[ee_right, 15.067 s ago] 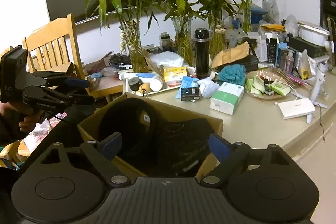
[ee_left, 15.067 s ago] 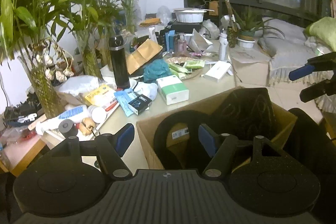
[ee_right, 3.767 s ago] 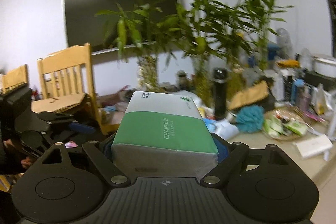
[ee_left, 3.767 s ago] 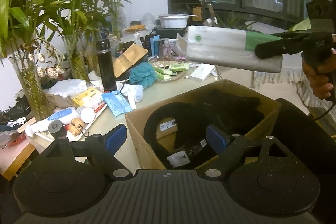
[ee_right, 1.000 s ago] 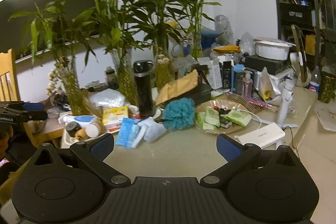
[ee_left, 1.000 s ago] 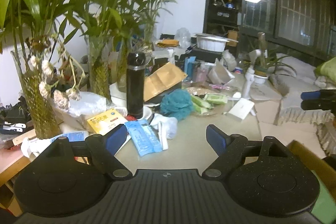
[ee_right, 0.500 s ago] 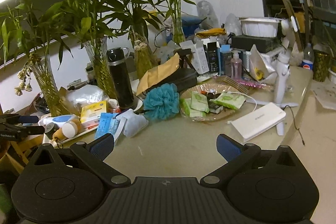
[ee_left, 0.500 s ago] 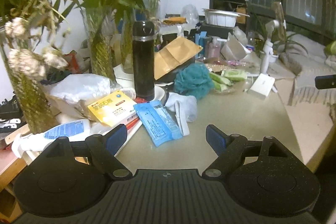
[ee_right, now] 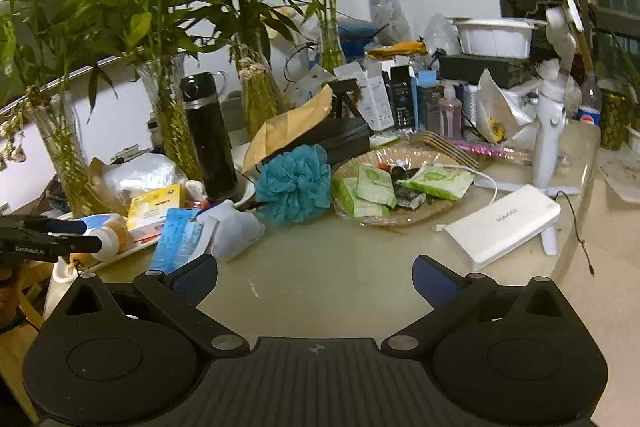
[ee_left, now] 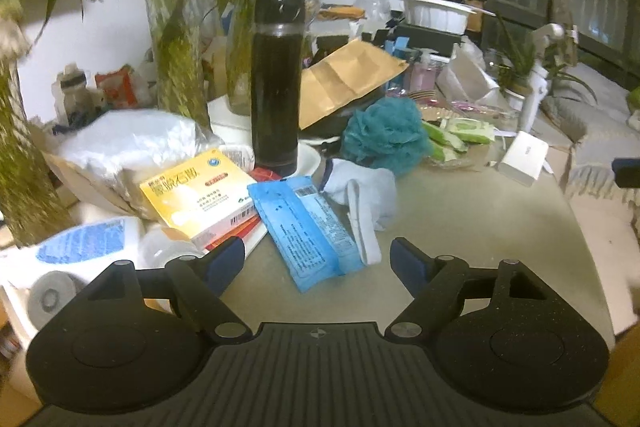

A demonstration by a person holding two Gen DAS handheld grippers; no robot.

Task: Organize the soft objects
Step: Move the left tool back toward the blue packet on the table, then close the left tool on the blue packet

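Left gripper (ee_left: 318,261) jaws apart, empty – blue packet (ee_left: 306,229) and white sock (ee_left: 366,193) just ahead.

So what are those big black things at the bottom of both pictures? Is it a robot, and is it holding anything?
No robot: a person carries two grabbing tools, one per hand, each with a camera looking along its fingers. One picture comes from the left gripper, the other from the right gripper. Both are open and hold nothing. On the table lie a blue packet, a pale folded cloth, a fluffy teal bath sponge, a black flask and a white box.
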